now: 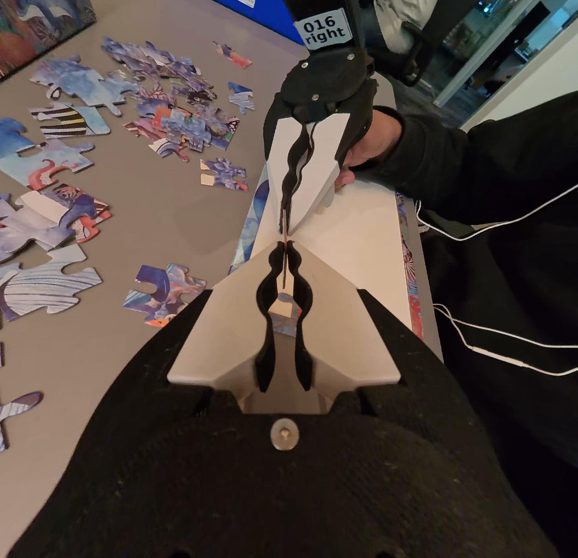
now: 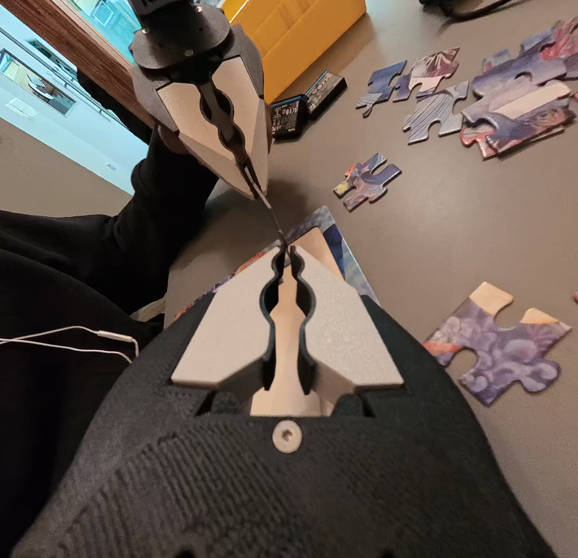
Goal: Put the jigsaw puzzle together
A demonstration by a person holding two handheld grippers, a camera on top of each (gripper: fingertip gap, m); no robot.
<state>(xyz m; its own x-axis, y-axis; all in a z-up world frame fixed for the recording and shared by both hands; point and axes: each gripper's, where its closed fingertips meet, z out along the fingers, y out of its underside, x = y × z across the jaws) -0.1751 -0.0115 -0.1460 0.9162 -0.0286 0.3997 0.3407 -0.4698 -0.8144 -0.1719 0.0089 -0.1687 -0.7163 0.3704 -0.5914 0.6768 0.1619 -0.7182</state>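
One puzzle piece [image 1: 285, 234] is held on edge, so I see only its thin rim. My left gripper [image 1: 284, 244] is shut on its near end. My right gripper [image 1: 285, 227] comes in from the far side and is shut on its other end. The right wrist view shows the same: the piece [image 2: 269, 213] spans from my right gripper [image 2: 286, 250] up to my left gripper [image 2: 253, 192]. Both hold it just above the puzzle frame [image 1: 359, 236], a white board with a colourful border, which also shows in the right wrist view [image 2: 353, 270].
Several loose blue and red pieces [image 1: 169, 117] lie on the grey table [image 1: 175, 217] left of the frame. The puzzle box [image 1: 34, 20] stands far left. A yellow box [image 2: 297, 20] and black battery packs [image 2: 291, 117] lie beyond. A person's dark sleeve [image 1: 469, 173] and a white cable border the frame. Both grippers' tips are close together, under 4 cm apart.
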